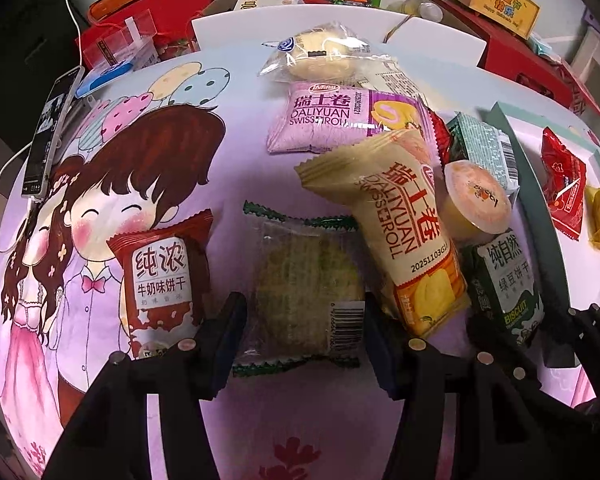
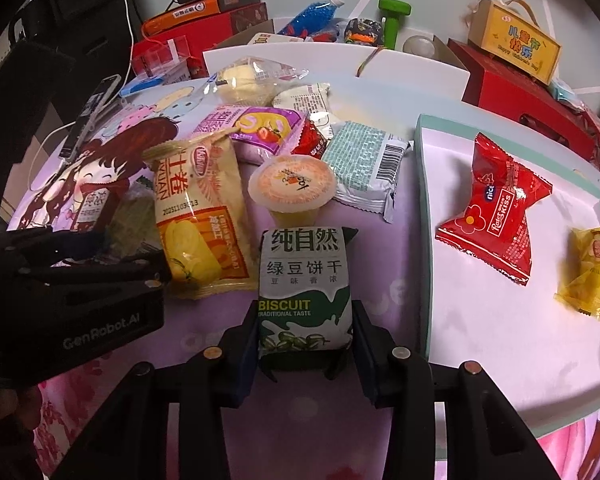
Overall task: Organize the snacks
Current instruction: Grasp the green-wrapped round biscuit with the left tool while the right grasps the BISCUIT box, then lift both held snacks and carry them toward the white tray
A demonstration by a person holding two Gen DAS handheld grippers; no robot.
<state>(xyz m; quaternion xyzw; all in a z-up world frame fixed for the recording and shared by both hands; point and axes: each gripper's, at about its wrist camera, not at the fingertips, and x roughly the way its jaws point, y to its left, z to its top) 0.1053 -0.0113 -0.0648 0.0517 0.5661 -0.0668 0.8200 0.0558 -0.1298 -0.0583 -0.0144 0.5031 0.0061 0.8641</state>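
Behind the table: phone [image 1: 46,136] on cable, green dumbbell [image 2: 394,20], yellow gift box [image 2: 514,46].

Both wrist views look forward and down, low and close over the surface [image 1: 228,168]. Left view sits left of the right view. Shared: yellow roll pack [image 1: 412,236] [image 2: 200,220], jelly cup [image 1: 476,200] [image 2: 292,184], green biscuit pack [image 1: 508,280] [image 2: 304,288].

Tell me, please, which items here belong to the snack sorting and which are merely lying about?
Job:
green biscuit pack between the right gripper fingers
clear green-edged pack between the left gripper fingers
tray
red candy

Lying about:
phone
green dumbbell
yellow gift box
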